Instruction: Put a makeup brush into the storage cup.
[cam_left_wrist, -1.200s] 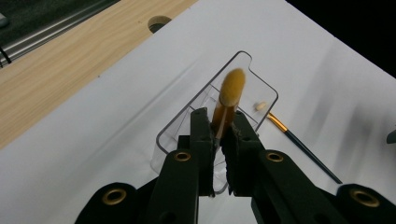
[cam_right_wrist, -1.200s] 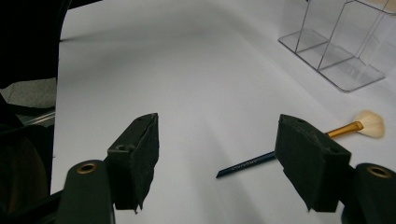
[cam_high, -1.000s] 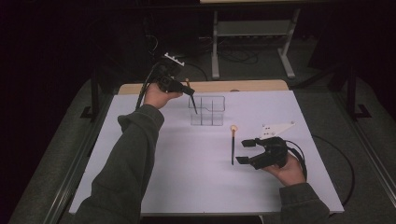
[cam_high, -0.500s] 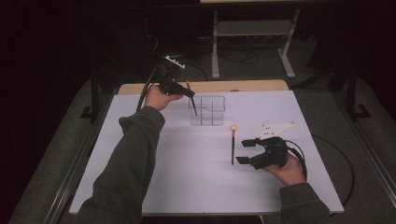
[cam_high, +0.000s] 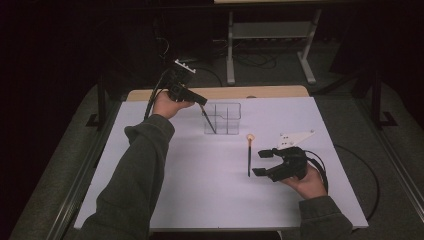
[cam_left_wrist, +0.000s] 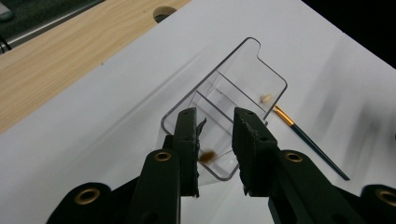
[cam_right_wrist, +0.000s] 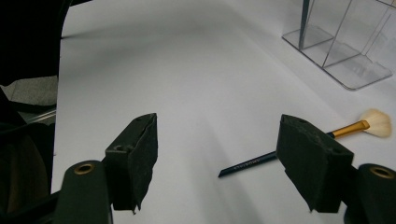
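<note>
We see the brush (cam_high: 249, 158) flat on the worktop (cam_high: 200, 175), just left of our right tool (cam_high: 268, 163), which gapes wide and empty. Its long handle points toward us. Our left tool (cam_left_wrist: 214, 135), slightly parted, hangs over the clear box (cam_high: 223, 118).

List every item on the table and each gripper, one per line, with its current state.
Clear acrylic organizer: upright on the white table, one brush standing in it.
Brush in organizer: leaning, handle up.
Makeup brush: lying flat on the table, outside the organizer.
Left gripper: raised over the organizer, jaws slightly apart, holding nothing.
Right gripper: wide open beside the flat brush.
</note>
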